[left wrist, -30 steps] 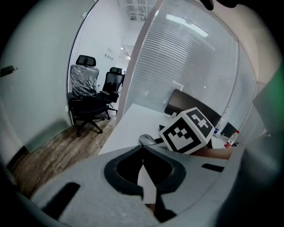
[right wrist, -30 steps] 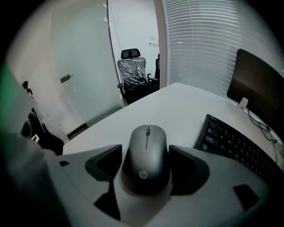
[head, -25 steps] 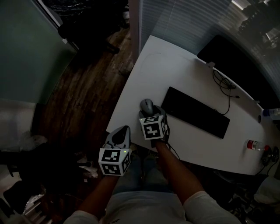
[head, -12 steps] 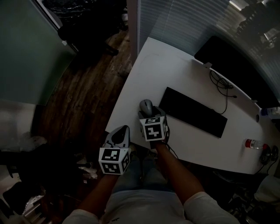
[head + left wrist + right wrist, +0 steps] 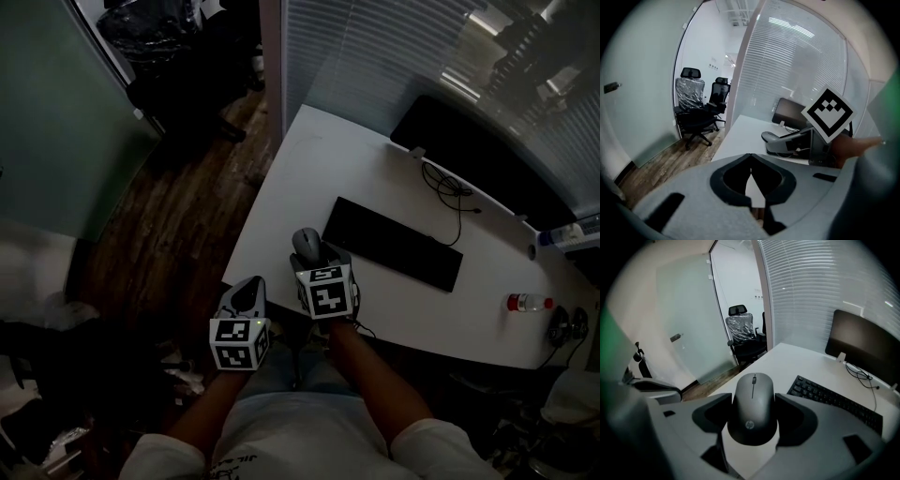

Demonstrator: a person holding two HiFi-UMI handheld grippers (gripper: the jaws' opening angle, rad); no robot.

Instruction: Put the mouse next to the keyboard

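Observation:
A dark grey mouse (image 5: 306, 244) (image 5: 753, 404) lies between the jaws of my right gripper (image 5: 314, 251) (image 5: 753, 414), and both pads press its sides. It is over the white table (image 5: 319, 159), just left of the near end of the black keyboard (image 5: 394, 244) (image 5: 839, 401). Whether the mouse rests on the table or hangs just above it is unclear. My left gripper (image 5: 248, 292) (image 5: 750, 159) hovers off the table's front edge above the floor, its jaw tips meeting with nothing between them.
A dark monitor (image 5: 450, 141) stands behind the keyboard, with a black cable (image 5: 445, 192) looped in front of it. A small bottle (image 5: 530, 302) lies at the table's right end. Wooden floor (image 5: 187, 206) runs left of the table; office chairs (image 5: 696, 117) stand beyond it.
The head view has shifted, so the table sits a little further left. The right gripper and mouse keep their place at the keyboard's left end; the left gripper stays shut.

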